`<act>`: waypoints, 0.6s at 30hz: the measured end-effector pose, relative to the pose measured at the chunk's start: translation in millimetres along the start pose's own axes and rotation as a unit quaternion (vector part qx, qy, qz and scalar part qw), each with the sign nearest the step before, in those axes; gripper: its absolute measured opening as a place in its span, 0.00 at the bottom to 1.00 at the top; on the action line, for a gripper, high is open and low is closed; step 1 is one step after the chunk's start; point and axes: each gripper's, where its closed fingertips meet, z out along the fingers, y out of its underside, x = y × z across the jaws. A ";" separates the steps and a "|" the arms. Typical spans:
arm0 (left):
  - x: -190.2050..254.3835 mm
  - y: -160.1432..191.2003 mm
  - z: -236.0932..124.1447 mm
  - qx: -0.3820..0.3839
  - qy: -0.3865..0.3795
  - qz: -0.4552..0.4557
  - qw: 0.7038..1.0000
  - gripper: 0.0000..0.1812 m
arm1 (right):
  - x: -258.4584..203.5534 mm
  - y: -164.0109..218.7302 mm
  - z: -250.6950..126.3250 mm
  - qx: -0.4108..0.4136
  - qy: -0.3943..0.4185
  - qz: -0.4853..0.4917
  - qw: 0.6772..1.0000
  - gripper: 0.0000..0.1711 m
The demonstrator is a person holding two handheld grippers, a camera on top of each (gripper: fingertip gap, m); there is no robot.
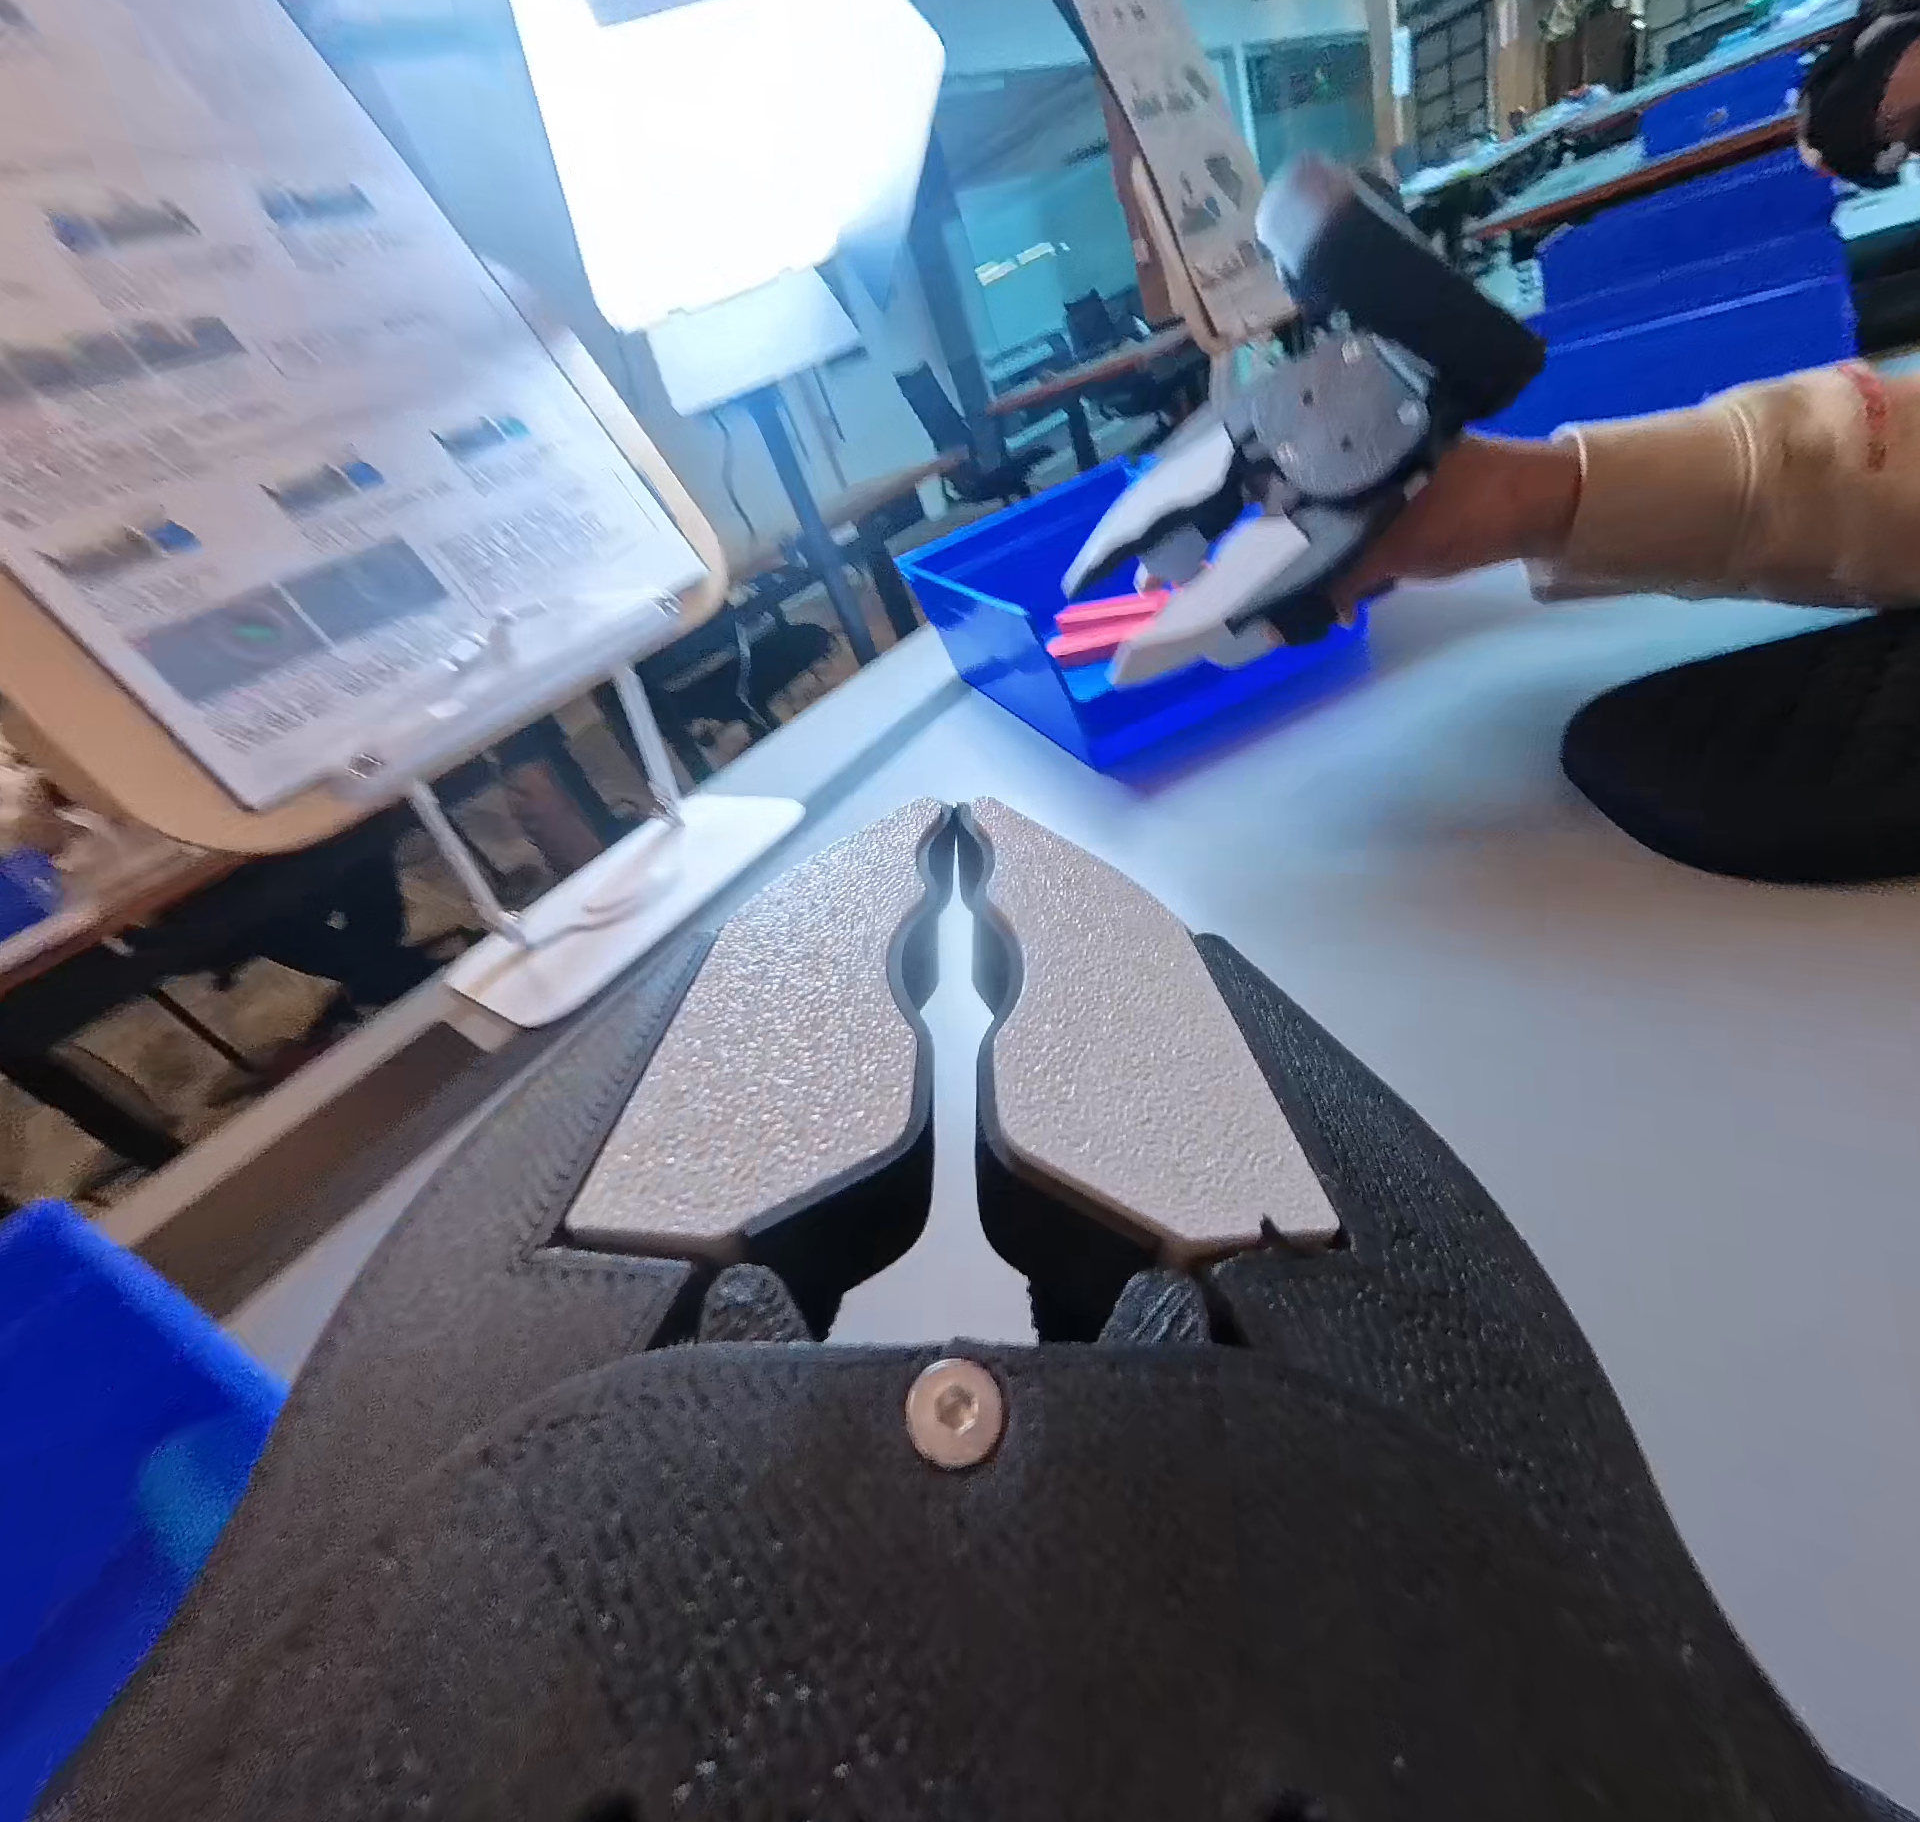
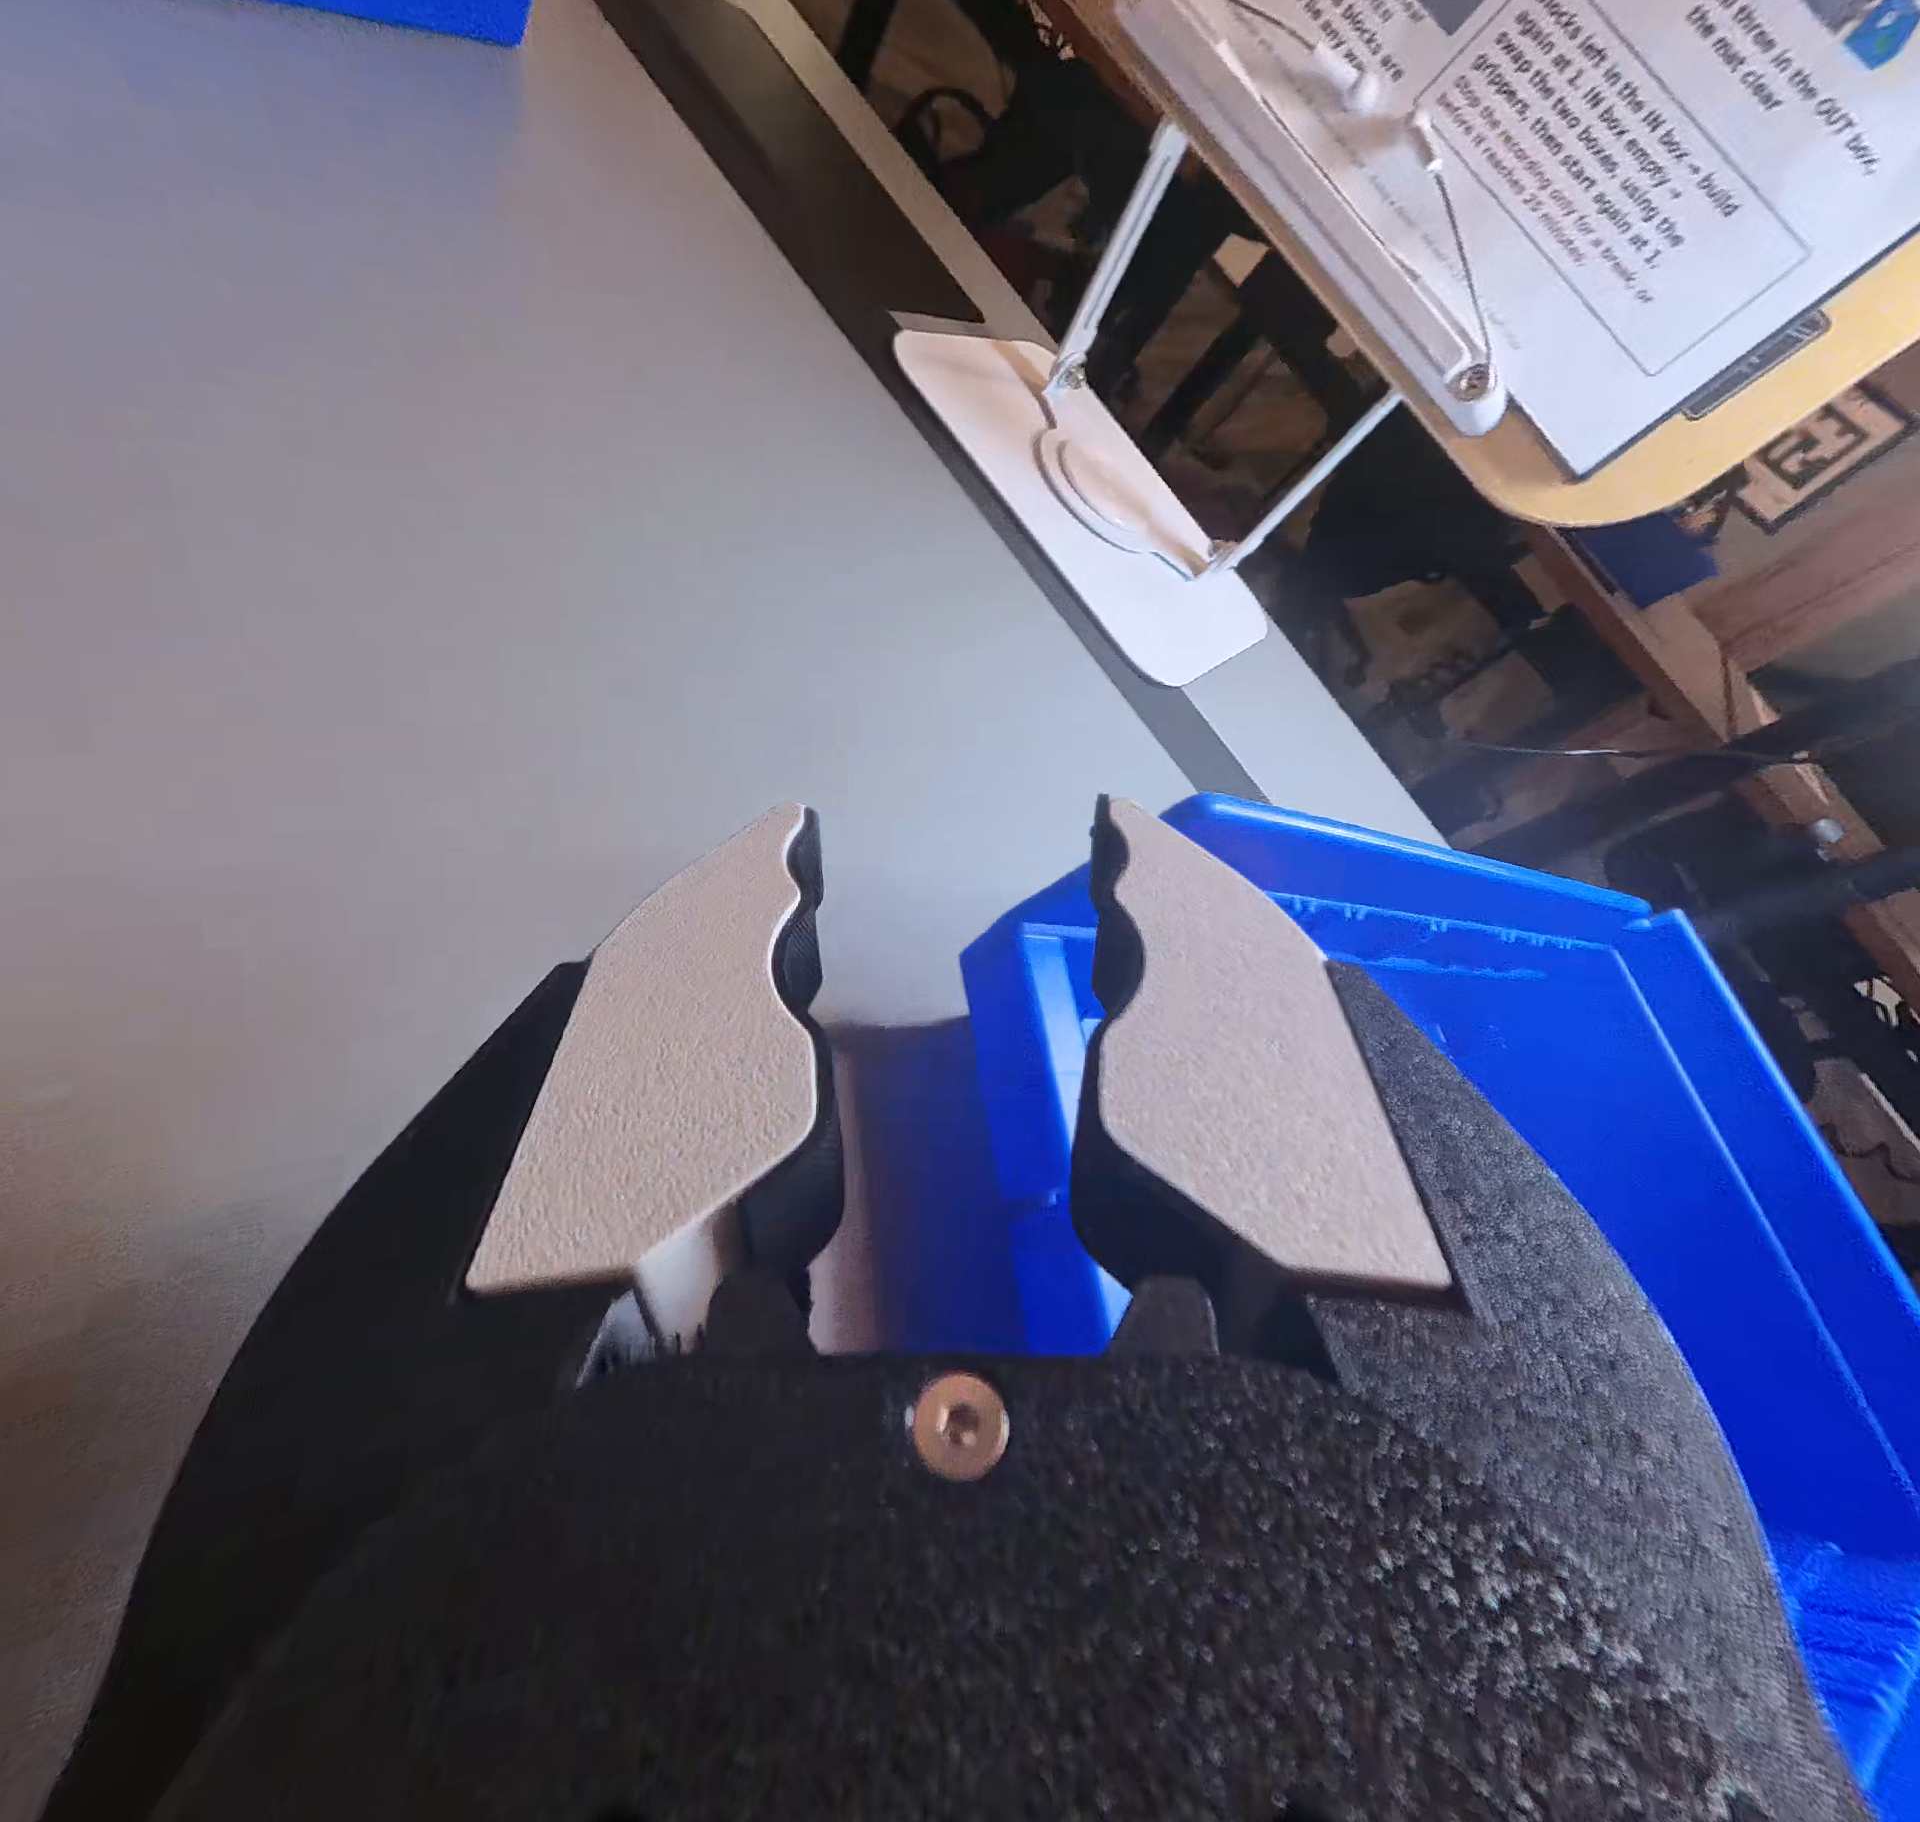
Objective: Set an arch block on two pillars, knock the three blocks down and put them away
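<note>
Over blue bin [image 1: 1023, 671], right tool [image 1: 1101, 619] tilted down, fingers apart.

Grey table [image 1: 1351, 993]; blue bin [image 1: 1049, 702]; white stand base [image 1: 623, 899].

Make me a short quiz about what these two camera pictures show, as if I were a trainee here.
1. True or false: the left tool is wide open.
2. Where is the right tool working? A) over the blue bin B) at the white stand C) off the table
3. What colour are the blocks lying in that bin?

Key
1. False: its fingertips meet and it holds nothing.
2. A: it hangs open above the bin, nothing between its fingers.
3. Pink; how many lie there, or whether the arch is among them, cannot be told.
</note>
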 end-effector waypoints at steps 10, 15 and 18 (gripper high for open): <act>-188.3 -40.2 -113.8 -0.005 -0.250 -0.072 0.966 0.19 | -27.0 -14.6 3.9 0.022 -0.031 -0.017 0.999 0.29; -233.2 31.9 -134.3 -0.161 -0.271 -0.126 0.941 0.22 | -23.3 -37.0 -7.6 0.061 -0.028 0.004 0.998 0.29; -229.6 94.2 -123.1 -0.265 -0.243 -0.139 0.923 0.23 | -22.6 -42.9 -10.9 0.076 -0.035 0.026 0.996 0.29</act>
